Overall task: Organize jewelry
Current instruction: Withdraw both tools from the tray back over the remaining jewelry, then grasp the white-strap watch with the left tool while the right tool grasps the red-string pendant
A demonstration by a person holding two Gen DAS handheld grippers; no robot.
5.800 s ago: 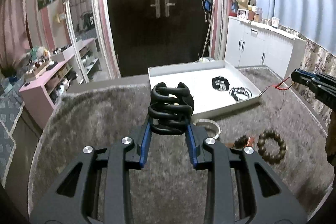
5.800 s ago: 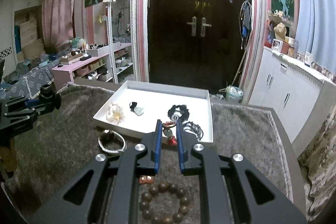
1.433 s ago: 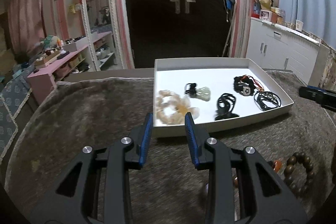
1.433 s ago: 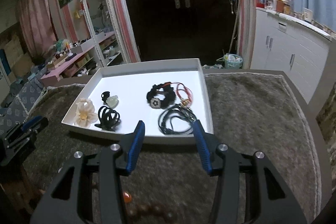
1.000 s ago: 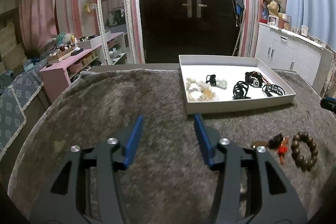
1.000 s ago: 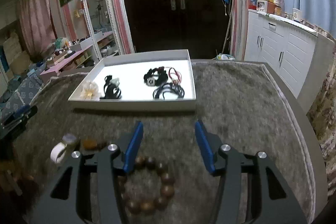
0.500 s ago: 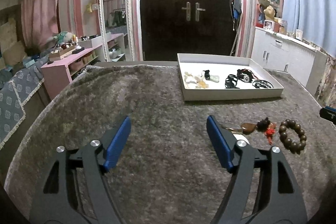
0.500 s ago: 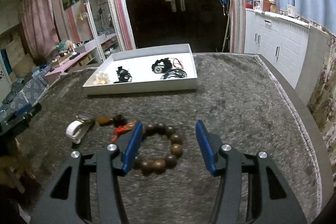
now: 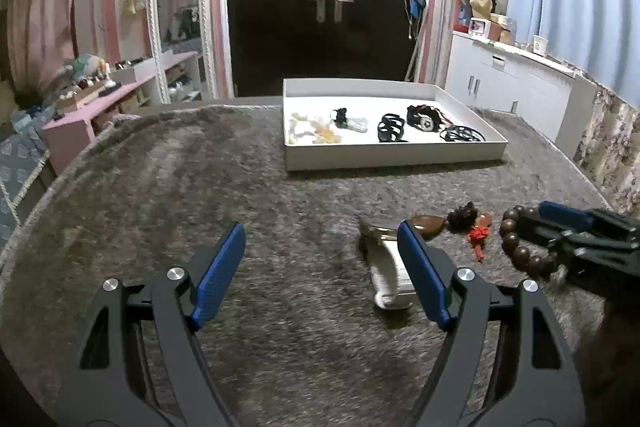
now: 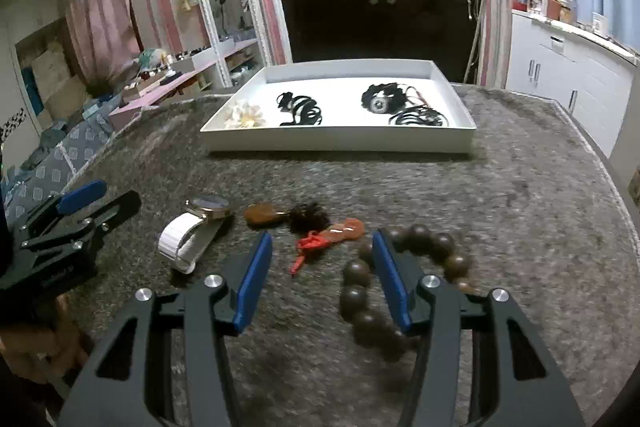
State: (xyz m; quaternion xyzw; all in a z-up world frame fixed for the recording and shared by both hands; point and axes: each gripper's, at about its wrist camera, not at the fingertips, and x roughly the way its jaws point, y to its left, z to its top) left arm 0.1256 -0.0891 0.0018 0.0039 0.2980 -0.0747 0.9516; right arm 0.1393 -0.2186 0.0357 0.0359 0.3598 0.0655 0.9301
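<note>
A white tray (image 9: 392,159) (image 10: 340,145) at the far side of the grey mat holds a pale flower piece (image 10: 245,117), black hair clips (image 10: 300,109) and dark cords (image 10: 418,117). On the mat lie a white-strap watch (image 9: 390,267) (image 10: 188,235), a brown pendant with red tassel (image 10: 320,233) (image 9: 460,223) and a wooden bead bracelet (image 10: 400,275) (image 9: 524,247). My left gripper (image 9: 322,267) is open and empty, its right finger beside the watch. My right gripper (image 10: 320,275) is open and empty, low over the bracelet's left side.
The grey mat (image 9: 200,187) covers a table that ends at the left and right edges. A pink shelf (image 9: 100,95) stands to the left, white cabinets (image 9: 520,83) to the right, a dark door (image 9: 320,7) behind.
Both grippers, which carried a black clip and a red-cord piece, have let them go in the tray, pulled back and opened wide. They now sit low by the loose pieces on the mat.
</note>
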